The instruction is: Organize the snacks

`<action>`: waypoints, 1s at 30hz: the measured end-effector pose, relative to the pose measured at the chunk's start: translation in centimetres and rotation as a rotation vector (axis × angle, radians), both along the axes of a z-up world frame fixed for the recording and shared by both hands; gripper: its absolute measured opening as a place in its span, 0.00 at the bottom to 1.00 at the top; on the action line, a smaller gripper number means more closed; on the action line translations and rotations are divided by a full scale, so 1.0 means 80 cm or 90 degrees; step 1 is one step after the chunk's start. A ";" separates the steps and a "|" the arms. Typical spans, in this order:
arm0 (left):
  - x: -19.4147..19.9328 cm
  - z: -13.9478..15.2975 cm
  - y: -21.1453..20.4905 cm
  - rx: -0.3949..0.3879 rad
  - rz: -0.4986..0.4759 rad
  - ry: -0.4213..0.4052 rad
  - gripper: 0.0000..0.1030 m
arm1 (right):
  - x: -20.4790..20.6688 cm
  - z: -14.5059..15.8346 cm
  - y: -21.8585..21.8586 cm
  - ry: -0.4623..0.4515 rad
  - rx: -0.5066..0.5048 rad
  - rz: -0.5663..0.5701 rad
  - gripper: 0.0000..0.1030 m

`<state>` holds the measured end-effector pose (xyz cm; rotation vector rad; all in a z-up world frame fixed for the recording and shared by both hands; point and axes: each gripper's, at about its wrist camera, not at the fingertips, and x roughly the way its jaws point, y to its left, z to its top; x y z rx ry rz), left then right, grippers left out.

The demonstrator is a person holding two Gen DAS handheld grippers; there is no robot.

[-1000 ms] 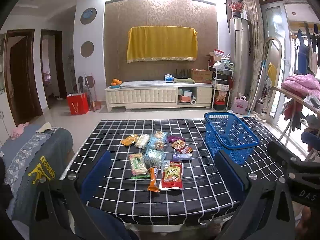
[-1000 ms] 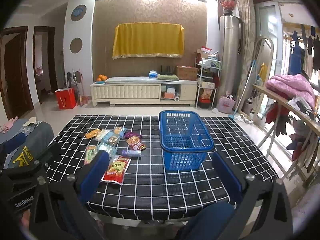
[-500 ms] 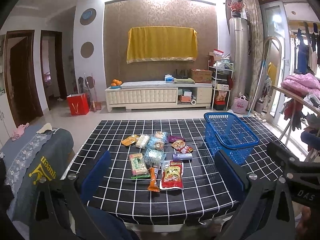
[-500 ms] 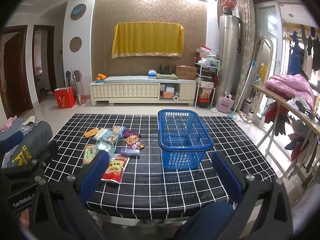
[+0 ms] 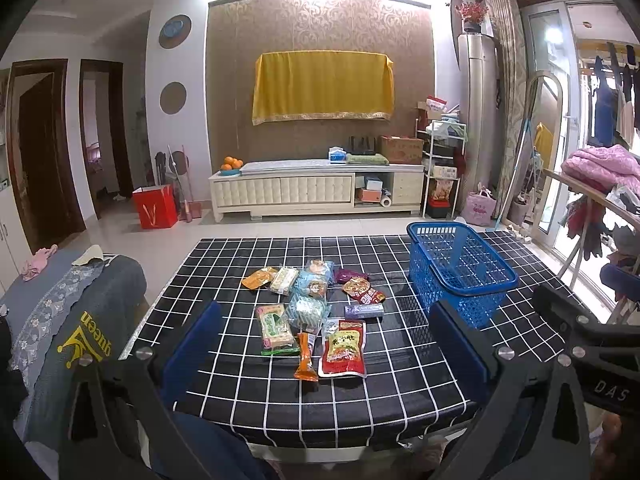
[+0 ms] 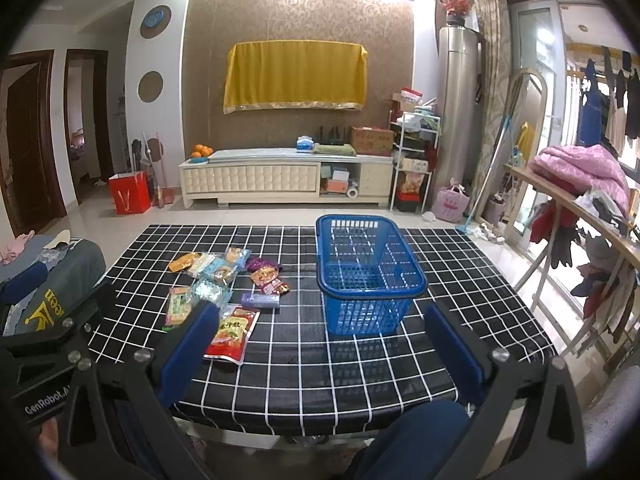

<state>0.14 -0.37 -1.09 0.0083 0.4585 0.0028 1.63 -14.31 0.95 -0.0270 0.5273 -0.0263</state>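
**Nothing sorted yet: basket empty, every packet on the table**

Progress on the tidy-up looks like zero. The blue basket [image 6: 370, 276] stands upright on the black checked table [image 6: 460, 280], and through its mesh walls I can see no packet inside it. All the snacks lie loose in one cluster just to the left of the basket, near it but not touching.

Counting the cluster from the left wrist view gives about ten packets, though overlaps make that uncertain:
- one orange packet [image 5: 259, 278] at the far left
- one pale packet [image 5: 285, 280] beside it
- two light-blue packets [image 5: 316, 280], one behind the other
- one purple packet [image 5: 346, 276]
- one red patterned packet [image 5: 363, 290]
- one small lilac packet [image 5: 364, 311]
- one green packet [image 5: 274, 326]
- one slim orange stick [image 5: 306, 358]
- one large red packet [image 5: 344, 348] nearest the front edge

One basket, two claws. The left claw [image 5: 326, 344] hangs over the near edge, facing the cluster, jaws wide apart and holding nothing. The right claw [image 6: 320, 346] faces the basket, likewise spread and empty. By my judgement, the whole job remains.
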 end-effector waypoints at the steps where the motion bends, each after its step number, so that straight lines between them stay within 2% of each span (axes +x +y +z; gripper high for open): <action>1: 0.000 0.000 0.000 0.001 0.000 0.000 0.99 | 0.000 0.000 0.000 0.000 -0.001 0.000 1.00; 30: -0.002 0.003 0.000 -0.001 -0.003 0.005 0.99 | 0.001 -0.001 0.002 0.005 -0.001 0.000 1.00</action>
